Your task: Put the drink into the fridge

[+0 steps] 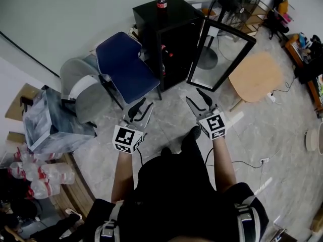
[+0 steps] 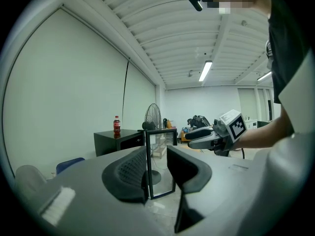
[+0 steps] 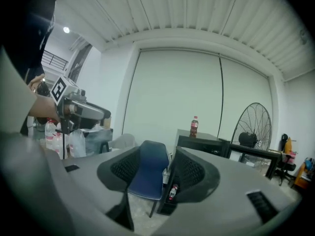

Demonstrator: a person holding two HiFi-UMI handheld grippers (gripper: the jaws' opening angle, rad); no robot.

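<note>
A cola bottle (image 1: pixel 161 1) with a red label stands on top of the black fridge (image 1: pixel 169 21). The fridge's glass door (image 1: pixel 222 54) hangs wide open to the right. A second small bottle (image 3: pixel 172 191) shows low inside the fridge. Both grippers are held over the floor in front of the fridge, well short of it. My left gripper (image 1: pixel 145 106) is open with nothing between its fingers, and the left gripper view looks past its jaws at the door (image 2: pixel 160 163) and the bottle (image 2: pixel 116 125). My right gripper (image 1: pixel 193 95) is open and empty too.
A blue chair (image 1: pixel 126 67) and a grey chair (image 1: pixel 83 84) stand left of the fridge. A floor fan (image 1: pixel 237 4) and a round wooden table (image 1: pixel 255 77) are to its right. A clear box (image 1: pixel 50 122) and several plastic bottles (image 1: pixel 35 173) sit at the left.
</note>
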